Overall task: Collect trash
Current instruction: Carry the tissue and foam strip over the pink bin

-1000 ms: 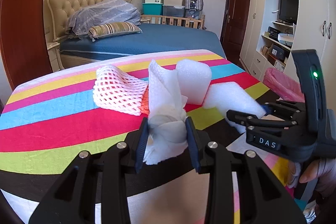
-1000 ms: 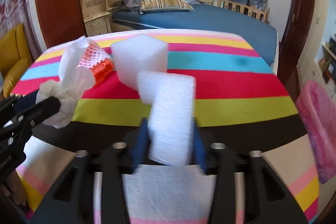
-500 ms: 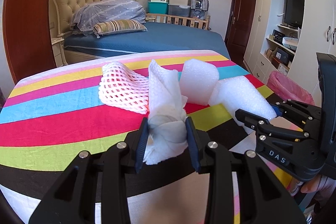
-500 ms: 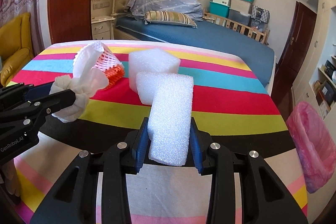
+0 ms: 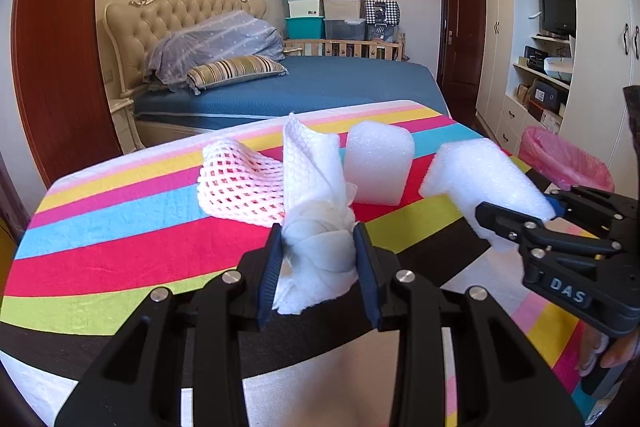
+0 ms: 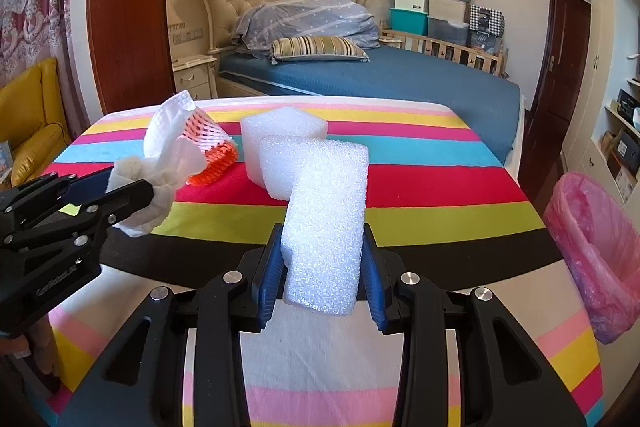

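My left gripper (image 5: 319,249) is shut on a crumpled white paper towel (image 5: 316,227), held above the striped table (image 5: 120,227); the same towel (image 6: 160,167) shows at the left of the right wrist view. My right gripper (image 6: 322,259) is shut on a white foam block (image 6: 324,223), seen from the side as the foam block (image 5: 484,175) in the left wrist view. On the table lie a second white foam piece (image 5: 378,167), a pink-white foam net (image 5: 236,183) and an orange net (image 6: 212,171) partly under it.
A bin lined with a pink bag (image 6: 596,247) stands on the floor off the table's right edge. Behind the table is a bed (image 5: 300,87), with cupboards (image 5: 532,67) along the right wall and a yellow armchair (image 6: 28,119) at the left.
Both grippers have lifted a little with their loads, so more of the room shows above the table. The foam block has risen off the other foam piece. The grips are unchanged.
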A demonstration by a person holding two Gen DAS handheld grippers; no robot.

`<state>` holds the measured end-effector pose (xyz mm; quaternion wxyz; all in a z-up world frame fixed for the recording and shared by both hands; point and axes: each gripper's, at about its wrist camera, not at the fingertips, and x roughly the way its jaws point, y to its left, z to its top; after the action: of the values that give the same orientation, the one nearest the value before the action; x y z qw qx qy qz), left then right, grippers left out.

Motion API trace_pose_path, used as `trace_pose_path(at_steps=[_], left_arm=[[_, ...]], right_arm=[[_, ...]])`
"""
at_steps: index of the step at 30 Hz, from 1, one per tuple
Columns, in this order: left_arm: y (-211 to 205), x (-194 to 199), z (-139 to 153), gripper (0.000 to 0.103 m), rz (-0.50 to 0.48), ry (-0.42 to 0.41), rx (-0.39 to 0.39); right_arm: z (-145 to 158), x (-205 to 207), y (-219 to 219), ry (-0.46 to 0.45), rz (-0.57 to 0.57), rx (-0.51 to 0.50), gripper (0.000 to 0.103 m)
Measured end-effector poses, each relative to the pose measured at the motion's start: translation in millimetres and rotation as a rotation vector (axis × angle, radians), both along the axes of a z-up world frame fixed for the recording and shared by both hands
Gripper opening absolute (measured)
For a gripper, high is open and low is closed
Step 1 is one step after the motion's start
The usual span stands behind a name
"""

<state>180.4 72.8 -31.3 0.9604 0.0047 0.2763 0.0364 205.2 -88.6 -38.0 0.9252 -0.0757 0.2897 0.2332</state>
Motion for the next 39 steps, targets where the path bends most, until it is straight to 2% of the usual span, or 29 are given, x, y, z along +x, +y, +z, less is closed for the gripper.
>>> trace_pose_path(at_steps=[7,11,15,19,27,39], left_arm=[[-14.0,-4.3,-0.1,0.035,0.014,-0.011,0.031],[-24.9,-8.8,1.6,0.035,-0.009,-0.026,0.050],[-38.9,-6.2,0.0,0.035,-0.065,0.003,0.011],[-72.7,-2.6,0.0,0.035,-0.139,0.005,0.040],[-134.4,14.5,3.9,0.035,-0.277,0.033,0.044],[-208.9,67.2,7.6,0.035,-0.406,0.100,0.000]], right_arm=[[0.8,-9.3,-14.7,-0.013,-0.012,0.011,0.035],[5.1,-11.0,-28.9,-0.020,-0.018,0.021,0.035],[10.5,-12.6,-46.5,-0.043,-0.042,0.025,0.035],[11.6,-12.1,-68.0,-0.053,-0.080,0.033,0.035],[7.0,-3.9,-117.7,-0.042,-0.169,0.054,0.035],[4.9,10.2,-187.4,-0.046,-0.262,0.058,0.035]])
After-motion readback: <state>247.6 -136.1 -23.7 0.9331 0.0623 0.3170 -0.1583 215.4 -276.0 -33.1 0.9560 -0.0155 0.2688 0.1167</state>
